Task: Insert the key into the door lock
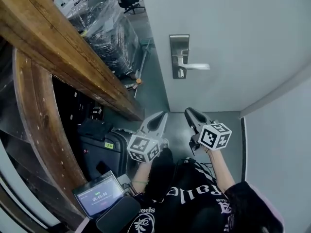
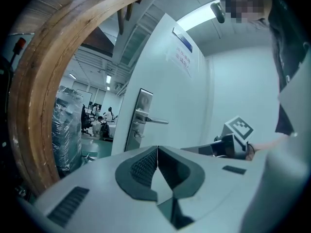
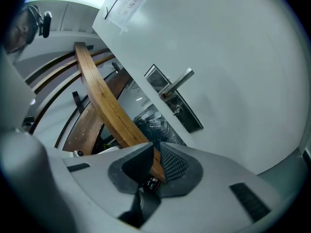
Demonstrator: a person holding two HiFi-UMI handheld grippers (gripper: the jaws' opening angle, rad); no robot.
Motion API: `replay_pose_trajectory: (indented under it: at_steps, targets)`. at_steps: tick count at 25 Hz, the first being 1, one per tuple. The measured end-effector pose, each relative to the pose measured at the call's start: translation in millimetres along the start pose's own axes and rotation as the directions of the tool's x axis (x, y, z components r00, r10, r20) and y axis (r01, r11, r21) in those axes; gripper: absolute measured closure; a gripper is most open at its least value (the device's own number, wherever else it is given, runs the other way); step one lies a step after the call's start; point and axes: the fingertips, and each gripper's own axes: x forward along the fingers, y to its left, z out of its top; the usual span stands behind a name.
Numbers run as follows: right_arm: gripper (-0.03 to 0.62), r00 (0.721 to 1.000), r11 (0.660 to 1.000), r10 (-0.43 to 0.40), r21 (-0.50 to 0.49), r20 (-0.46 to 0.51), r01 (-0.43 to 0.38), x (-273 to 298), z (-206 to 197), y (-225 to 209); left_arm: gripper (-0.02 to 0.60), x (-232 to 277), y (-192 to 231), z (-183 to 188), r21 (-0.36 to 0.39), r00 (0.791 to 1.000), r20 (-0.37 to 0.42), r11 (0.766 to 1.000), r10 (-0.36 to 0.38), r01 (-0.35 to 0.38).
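Note:
The pale door [image 1: 233, 38] carries a steel lock plate [image 1: 179, 56] with a lever handle [image 1: 195, 66]. Below the handle a small key-like piece [image 1: 181, 74] sticks out of the keyhole; it also shows in the left gripper view [image 2: 138, 133] and the right gripper view [image 3: 178, 110]. Both grippers hang low in front of the door, well short of the lock. My left gripper [image 1: 164, 114] [image 2: 157, 148] is shut with its pads touching and nothing between them. My right gripper [image 1: 189, 111] [image 3: 154, 146] stands open by a narrow gap, holding nothing that I can see.
A curved wooden beam [image 1: 68, 52] runs along the left, close to the left gripper. Behind it stand a plastic-wrapped pallet [image 1: 107, 28] and a black case [image 1: 104, 152]. A tablet with a timer [image 1: 99, 194] lies near my knees. A wall [image 1: 282, 154] closes the right side.

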Motion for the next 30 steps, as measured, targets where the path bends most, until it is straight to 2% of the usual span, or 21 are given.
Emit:
replay_pose_trajectory:
  at_steps: [4, 8, 14, 19, 24, 30]
  targets:
    - [0.543, 0.998, 0.998, 0.030, -0.052, -0.055, -0.033, -43.0, -23.0, 7.8, 0.577, -23.4, -44.4, -15.2, -0.026, 0.999, 0.011, 0.999, 0.048, -0.048]
    - [0.543, 0.992, 0.990, 0.034, -0.132, -0.124, -0.050, -76.0, -51.0, 9.8, 0.577, -49.3, -81.6, -42.4, -0.040, 0.996, -0.025, 0.995, 0.090, -0.091]
    - [0.543, 0.985, 0.979, 0.083, -0.170, -0.151, -0.109, -104.5, -77.9, 27.1, 0.577, -79.1, -110.9, -63.5, -0.028, 0.990, -0.045, 0.991, 0.131, -0.132]
    - [0.545, 0.983, 0.982, 0.097, -0.145, -0.158, -0.120, -124.2, -99.7, 39.1, 0.577, -100.8, -127.8, -76.4, -0.033, 0.989, -0.056, 0.990, 0.133, -0.135]
    - [0.545, 0.988, 0.986, 0.078, -0.136, -0.136, -0.097, -142.9, -110.4, 49.6, 0.577, -117.3, -144.3, -82.7, 0.002, 0.993, -0.065, 0.995, 0.097, -0.097]
    - [0.546, 0.991, 0.992, 0.062, -0.104, -0.122, -0.074, -167.9, -153.5, 94.3, 0.577, -178.8, -160.8, -98.1, 0.037, 0.995, -0.077, 0.998, 0.059, -0.056]
